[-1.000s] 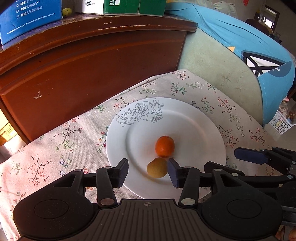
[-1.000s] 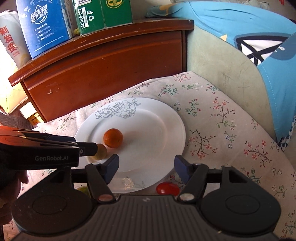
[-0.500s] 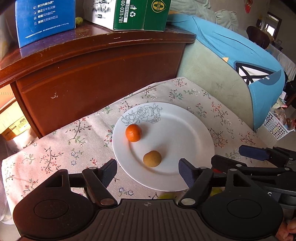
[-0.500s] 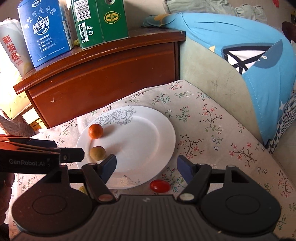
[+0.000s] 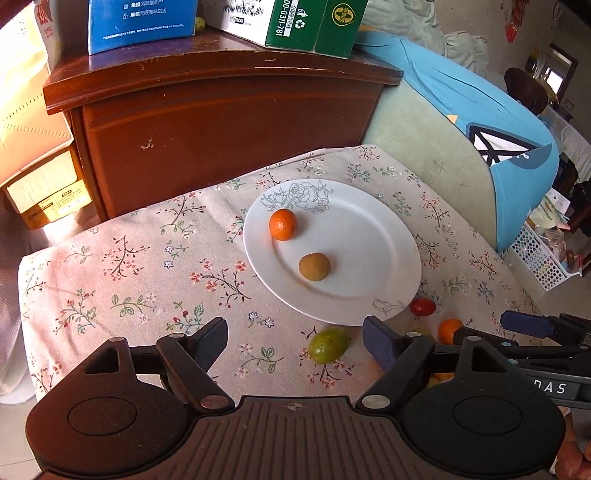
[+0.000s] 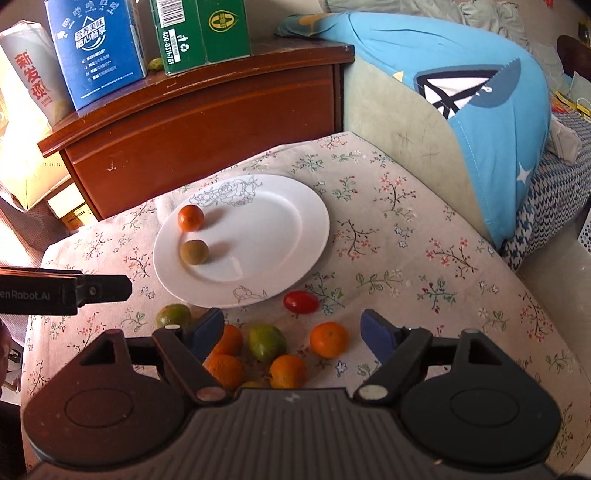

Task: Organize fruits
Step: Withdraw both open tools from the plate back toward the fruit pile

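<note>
A white plate on the floral cloth holds a small orange and a brown kiwi-like fruit. On the cloth in front of the plate lie a red tomato, a green fruit, another green fruit and several oranges. My left gripper is open and empty, above the cloth near the green fruit. My right gripper is open and empty, above the loose fruit.
A brown wooden cabinet with blue and green cartons stands behind the table. A sofa with a blue cushion is at the right. The left gripper's finger reaches in from the left in the right wrist view.
My left gripper opened wide, let go of the brown fruit on the plate, and drew back. The orange rolled to the plate's left part. The right gripper also drew back, so the loose fruit shows.
</note>
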`<action>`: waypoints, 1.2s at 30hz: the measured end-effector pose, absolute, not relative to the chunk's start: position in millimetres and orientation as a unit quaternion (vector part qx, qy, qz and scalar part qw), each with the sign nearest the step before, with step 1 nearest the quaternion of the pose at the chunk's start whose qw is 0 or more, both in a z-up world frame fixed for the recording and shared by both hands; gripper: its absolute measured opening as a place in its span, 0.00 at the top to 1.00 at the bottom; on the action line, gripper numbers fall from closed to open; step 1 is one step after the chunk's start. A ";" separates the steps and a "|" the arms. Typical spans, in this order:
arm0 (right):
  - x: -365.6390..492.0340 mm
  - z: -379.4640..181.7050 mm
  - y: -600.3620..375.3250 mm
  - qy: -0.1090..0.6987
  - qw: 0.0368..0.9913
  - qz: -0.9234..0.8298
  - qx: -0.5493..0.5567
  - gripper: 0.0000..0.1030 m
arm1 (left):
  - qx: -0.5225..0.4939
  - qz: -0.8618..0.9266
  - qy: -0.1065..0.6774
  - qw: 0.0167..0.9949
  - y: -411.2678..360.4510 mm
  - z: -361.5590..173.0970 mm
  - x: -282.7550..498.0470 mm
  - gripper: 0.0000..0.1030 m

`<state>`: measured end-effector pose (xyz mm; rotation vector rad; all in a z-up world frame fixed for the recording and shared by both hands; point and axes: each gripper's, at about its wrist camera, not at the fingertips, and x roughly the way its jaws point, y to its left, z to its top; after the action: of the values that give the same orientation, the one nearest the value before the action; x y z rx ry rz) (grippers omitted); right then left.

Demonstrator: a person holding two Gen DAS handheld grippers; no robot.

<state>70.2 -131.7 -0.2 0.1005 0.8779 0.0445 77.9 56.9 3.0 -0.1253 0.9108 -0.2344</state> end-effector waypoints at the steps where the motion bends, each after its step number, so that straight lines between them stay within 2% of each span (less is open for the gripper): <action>1: 65.7 -0.6 -134.3 0.429 0.901 0.021 0.057 0.21 | -0.061 -0.112 0.438 0.890 58.0 2.2 74.1 0.21; 6: 38.9 0.2 -146.0 0.421 0.902 0.027 0.093 0.20 | -0.071 -0.119 0.446 0.884 61.2 -8.0 51.9 0.21; 9: 25.5 -3.1 -150.4 0.421 0.902 0.009 0.098 0.15 | -0.069 -0.125 0.448 0.883 61.0 -15.2 37.0 0.21; 16: 0.5 -12.5 -152.1 0.426 0.899 0.000 0.100 0.15 | -0.037 -0.143 0.444 0.884 54.2 -29.5 -2.2 0.22; 20: -6.7 -17.5 -148.3 0.430 0.896 0.012 0.105 0.16 | -0.029 -0.157 0.452 0.878 49.4 -38.6 -22.4 0.24; 25: -6.4 -21.7 -146.9 0.425 0.900 0.008 0.099 0.24 | -0.002 -0.176 0.443 0.879 37.4 -43.8 -34.4 0.26; 27: -5.8 -22.8 -147.6 0.420 0.902 0.011 0.101 0.32 | 0.002 -0.188 0.438 0.879 33.3 -44.2 -35.4 0.34; 28: -4.7 -23.4 -147.7 0.419 0.902 0.014 0.102 0.35 | 0.004 -0.192 0.436 0.879 30.8 -45.1 -35.5 0.35; 31: -0.6 -27.9 -146.8 0.415 0.903 0.023 0.109 0.37 | 0.012 -0.200 0.436 0.877 24.7 -50.3 -35.0 0.47; 33: 3.7 -32.0 -145.6 0.420 0.899 0.035 0.116 0.46 | 0.017 -0.201 0.434 0.878 21.9 -53.2 -35.6 0.54; 36: 7.1 -37.8 -142.4 0.415 0.899 0.045 0.129 0.51 | 0.028 -0.204 0.425 0.881 17.9 -54.3 -35.5 0.64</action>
<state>7.1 -142.4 -37.8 0.2664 0.8598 0.0936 -35.5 17.9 -54.3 0.0577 0.8852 -0.4259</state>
